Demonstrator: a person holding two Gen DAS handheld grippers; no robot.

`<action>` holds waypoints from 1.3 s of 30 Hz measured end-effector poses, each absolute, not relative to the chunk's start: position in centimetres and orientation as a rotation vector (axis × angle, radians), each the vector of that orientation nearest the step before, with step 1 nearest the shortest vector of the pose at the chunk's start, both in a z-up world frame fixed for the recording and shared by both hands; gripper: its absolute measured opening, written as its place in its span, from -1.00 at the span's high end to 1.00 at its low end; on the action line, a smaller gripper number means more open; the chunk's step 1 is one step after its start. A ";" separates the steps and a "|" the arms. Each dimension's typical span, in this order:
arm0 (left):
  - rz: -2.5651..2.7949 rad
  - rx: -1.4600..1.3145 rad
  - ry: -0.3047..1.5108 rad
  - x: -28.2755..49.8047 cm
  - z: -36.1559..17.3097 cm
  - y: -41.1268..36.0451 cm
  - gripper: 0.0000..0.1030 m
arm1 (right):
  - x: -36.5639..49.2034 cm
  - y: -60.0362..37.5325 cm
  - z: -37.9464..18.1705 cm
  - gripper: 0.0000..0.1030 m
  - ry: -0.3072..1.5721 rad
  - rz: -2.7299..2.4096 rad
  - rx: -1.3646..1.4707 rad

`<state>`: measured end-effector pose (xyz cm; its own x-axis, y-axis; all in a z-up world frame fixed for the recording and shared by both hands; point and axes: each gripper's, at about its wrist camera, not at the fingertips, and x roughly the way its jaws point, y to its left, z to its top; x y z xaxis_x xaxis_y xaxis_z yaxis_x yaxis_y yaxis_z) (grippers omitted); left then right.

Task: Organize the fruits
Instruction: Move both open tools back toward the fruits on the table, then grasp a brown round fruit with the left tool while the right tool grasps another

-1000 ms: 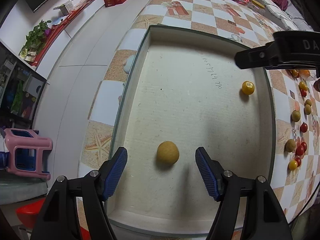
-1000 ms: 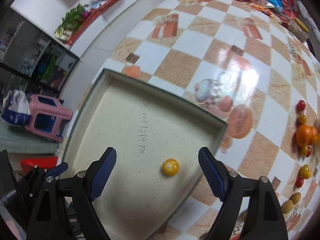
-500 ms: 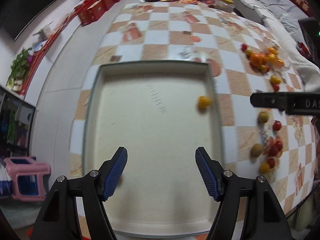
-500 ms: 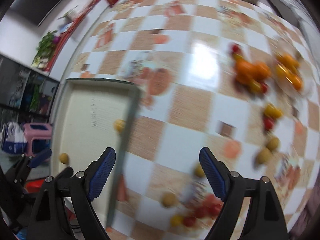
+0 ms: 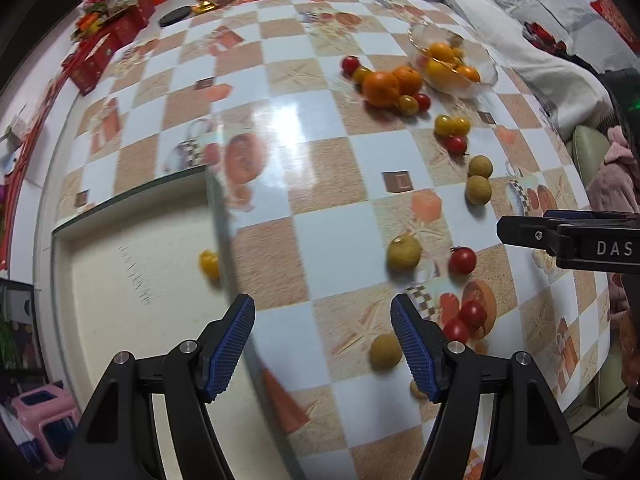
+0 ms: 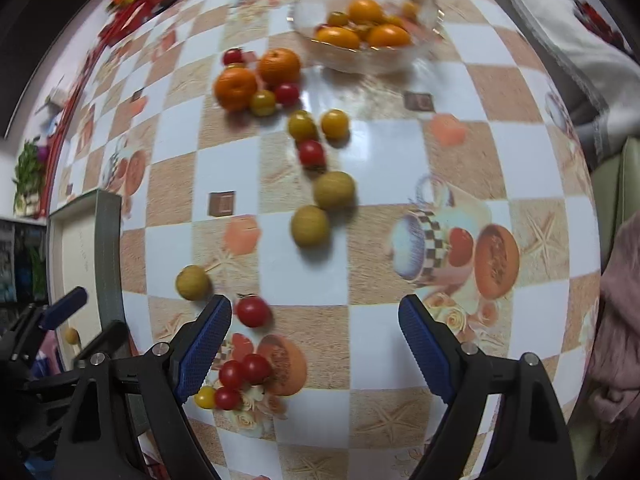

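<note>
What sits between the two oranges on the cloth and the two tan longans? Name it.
Right wrist view: between the oranges and longans lie two yellow tomatoes and one red tomato.

You see both views in bright, even indoor light. Glare pools white on the glossy tablecloth (image 5: 288, 128), and it shows again near the glass bowl (image 6: 368, 48). Fruit casts soft, short shadows. Motion blur smears the tray edge (image 5: 220, 220) and nearby fruit. Fisheye bending curves the table, and the corners fall dark.
</note>
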<state>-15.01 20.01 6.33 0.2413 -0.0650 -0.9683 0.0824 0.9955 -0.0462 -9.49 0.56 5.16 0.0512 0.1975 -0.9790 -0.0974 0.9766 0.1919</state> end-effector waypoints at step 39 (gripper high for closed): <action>-0.147 0.048 1.379 -10.2 1.4 13.9 0.47 | -6.2 0.6 1.9 0.47 1.508 0.288 0.136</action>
<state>-10.23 13.92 1.38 0.1832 -0.0766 -0.9801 0.1323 0.9898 -0.0526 -6.23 0.57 1.88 0.0373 0.2708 -0.9619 -0.1032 0.9585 0.2659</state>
